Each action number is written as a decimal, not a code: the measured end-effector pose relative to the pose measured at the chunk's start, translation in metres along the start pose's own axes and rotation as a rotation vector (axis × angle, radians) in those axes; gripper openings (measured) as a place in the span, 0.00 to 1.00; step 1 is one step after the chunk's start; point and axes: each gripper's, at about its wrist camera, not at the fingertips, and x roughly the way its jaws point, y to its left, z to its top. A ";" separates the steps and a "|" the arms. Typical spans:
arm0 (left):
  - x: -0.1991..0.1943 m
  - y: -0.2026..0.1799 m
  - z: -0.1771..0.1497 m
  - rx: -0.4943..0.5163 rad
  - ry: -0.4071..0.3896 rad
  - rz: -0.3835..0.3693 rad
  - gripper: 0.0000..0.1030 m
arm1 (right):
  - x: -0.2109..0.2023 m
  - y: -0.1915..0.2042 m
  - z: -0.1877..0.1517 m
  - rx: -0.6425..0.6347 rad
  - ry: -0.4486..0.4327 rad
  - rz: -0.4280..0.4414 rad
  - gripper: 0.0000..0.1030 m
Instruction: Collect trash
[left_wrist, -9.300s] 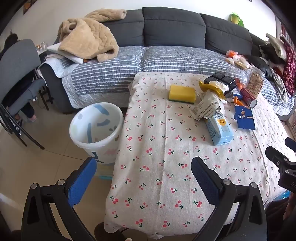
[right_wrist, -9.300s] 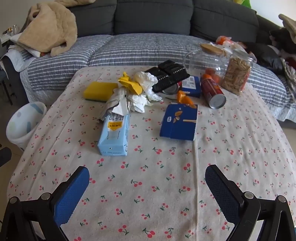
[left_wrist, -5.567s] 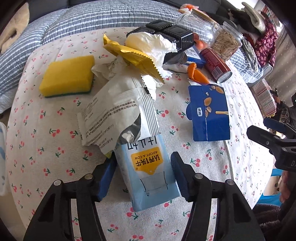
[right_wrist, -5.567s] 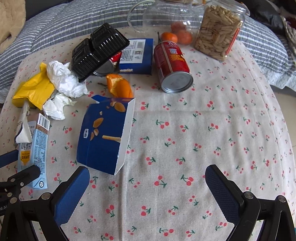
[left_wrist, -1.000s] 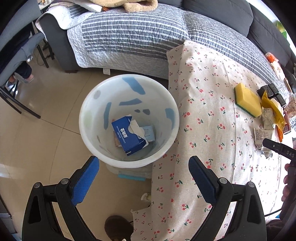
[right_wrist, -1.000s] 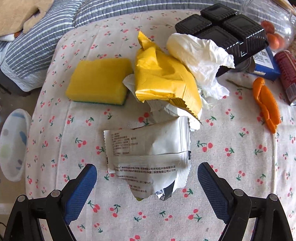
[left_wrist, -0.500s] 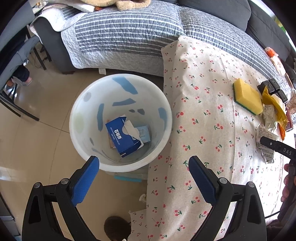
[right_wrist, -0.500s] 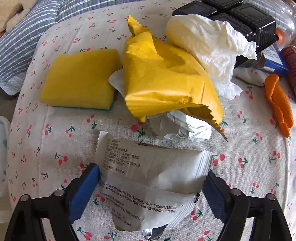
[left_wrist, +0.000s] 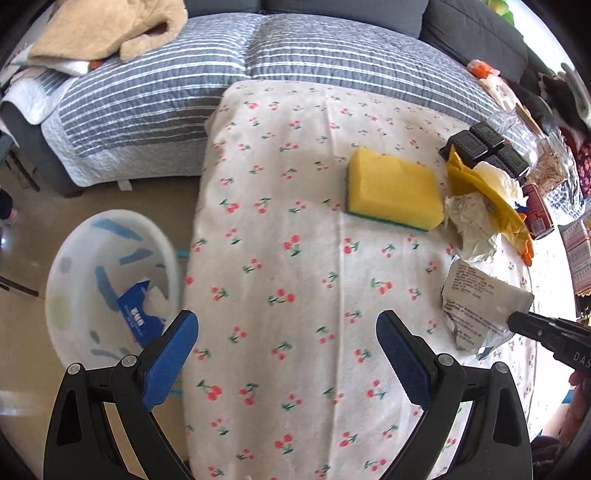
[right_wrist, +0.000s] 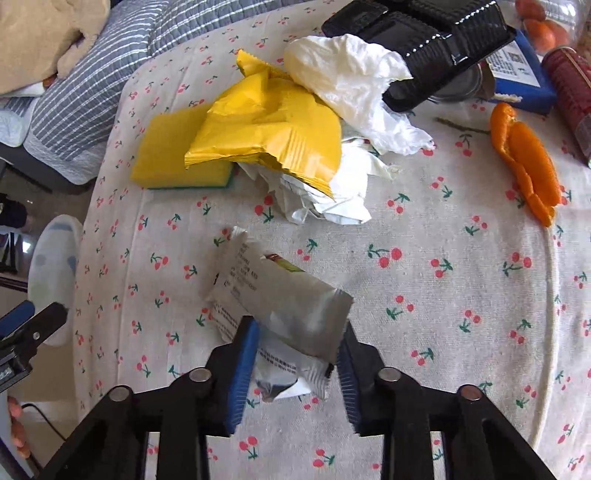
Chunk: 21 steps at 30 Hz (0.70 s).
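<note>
A silver wrapper is pinched between the closing jaws of the right gripper, lifted just above the cherry-print tablecloth. Just beyond it, a yellow bag and crumpled tissue are piled beside a sponge. The left gripper is held spread wide and empty, with the white bin seen on the floor beside the table.

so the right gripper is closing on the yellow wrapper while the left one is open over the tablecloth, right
Not quite. The right gripper is closing on the white printed wrapper, which sits between its pads and is already crumpling. The yellow wrapper lies untouched further back, partly over the sponge. The right wrist view shows this. The left gripper is indeed open over the tablecloth.
</note>
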 end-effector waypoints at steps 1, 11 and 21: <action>0.003 -0.007 0.004 0.004 -0.006 -0.015 0.96 | -0.004 -0.004 -0.002 0.000 -0.003 0.009 0.18; 0.025 -0.061 0.038 0.020 -0.109 -0.096 0.96 | -0.041 -0.045 -0.004 0.031 -0.065 0.042 0.09; 0.055 -0.074 0.050 0.026 -0.126 -0.061 0.87 | -0.084 -0.087 -0.005 0.070 -0.147 0.064 0.05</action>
